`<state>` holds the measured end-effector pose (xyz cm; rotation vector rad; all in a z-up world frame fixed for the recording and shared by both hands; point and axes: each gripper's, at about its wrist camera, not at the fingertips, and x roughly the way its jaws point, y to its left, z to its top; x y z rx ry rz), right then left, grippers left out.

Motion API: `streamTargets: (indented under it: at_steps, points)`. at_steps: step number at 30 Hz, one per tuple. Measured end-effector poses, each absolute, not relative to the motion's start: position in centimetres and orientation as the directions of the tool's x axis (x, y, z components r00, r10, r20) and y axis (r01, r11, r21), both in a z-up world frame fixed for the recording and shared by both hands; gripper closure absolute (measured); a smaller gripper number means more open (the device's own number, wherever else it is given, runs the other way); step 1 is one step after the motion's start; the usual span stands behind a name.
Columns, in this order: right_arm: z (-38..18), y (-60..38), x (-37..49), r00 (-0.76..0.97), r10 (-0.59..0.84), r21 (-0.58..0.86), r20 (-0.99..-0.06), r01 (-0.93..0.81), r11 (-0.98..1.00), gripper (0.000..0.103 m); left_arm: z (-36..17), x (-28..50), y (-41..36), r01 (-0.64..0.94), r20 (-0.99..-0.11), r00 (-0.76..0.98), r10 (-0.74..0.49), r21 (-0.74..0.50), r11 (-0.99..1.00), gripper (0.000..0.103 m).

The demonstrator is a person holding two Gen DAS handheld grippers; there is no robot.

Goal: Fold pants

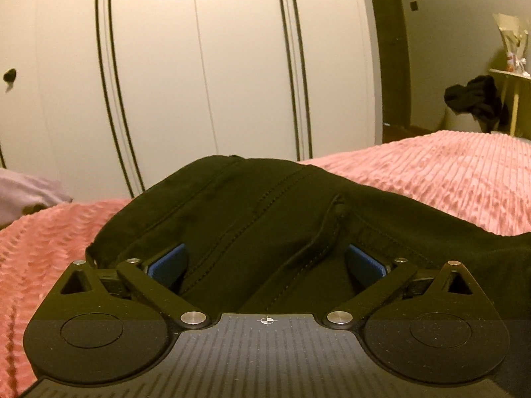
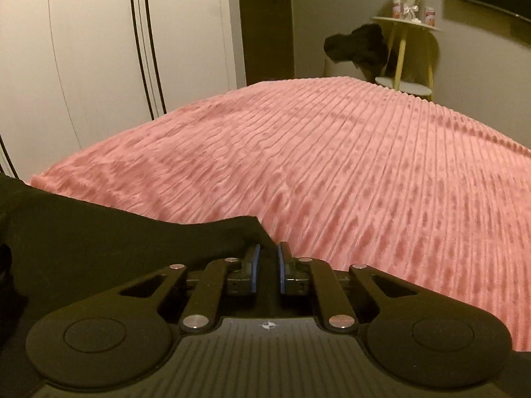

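The black pants [image 1: 265, 219] lie on the pink ribbed bedspread [image 1: 448, 179], near the side of the bed that faces the white wardrobe doors [image 1: 199, 66], and both grippers are at the cloth. The left gripper [image 1: 265, 258] has its jaws spread very wide, with a thick hump of the fabric between the blue pads [image 1: 166, 260]; the pads do not seem to press it, so I judge this hand is either just placed around the bunch or letting it rest on the bed. The right gripper [image 2: 267, 265] has its jaws almost together, with only a narrow gap between the blue pads. A pointed corner of the pants sits just at the left finger, but I cannot tell if any cloth is really pinched between them. Probably this hand is there to catch an edge and pull the garment flat for a fold. The pants look dark and matte, of a rather heavy woven cloth, with double stitched seams running along them and a raised fold near the middle. They are not yet flat but lie heaped.
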<state>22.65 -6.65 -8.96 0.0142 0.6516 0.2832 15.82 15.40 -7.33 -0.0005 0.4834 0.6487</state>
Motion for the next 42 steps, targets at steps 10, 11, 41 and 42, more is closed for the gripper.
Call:
streamTargets:
  at_steps: [10, 11, 41, 42]
  points:
    - [-5.9, -11.5, 16.9, 0.756, 0.281, 0.235, -0.591, -0.172, 0.957, 0.093, -6.2, 15.0, 15.0, -0.592, -0.395, 0.686, 0.611, 0.185, 0.784, 0.0]
    - [-5.7, -12.2, 15.6, 0.759, 0.275, 0.228, -0.59, -0.17, 0.959, 0.093, -5.9, 14.6, 14.4, -0.599, -0.359, 0.69, 0.629, 0.206, 0.774, 0.0]
    - [-4.1, -31.5, 7.2, 0.696, 0.174, 0.394, -0.697, 0.168, 0.903, 0.075, -3.2, 11.9, 14.5, -0.193, -0.427, 0.896, 0.123, -0.126, 0.973, 0.0]
    - [-4.4, -32.4, 7.1, 0.689, 0.17, 0.413, -0.705, 0.203, 0.888, 0.075, -3.2, 12.0, 14.1, -0.177, -0.442, 0.89, 0.109, -0.117, 0.977, 0.0]
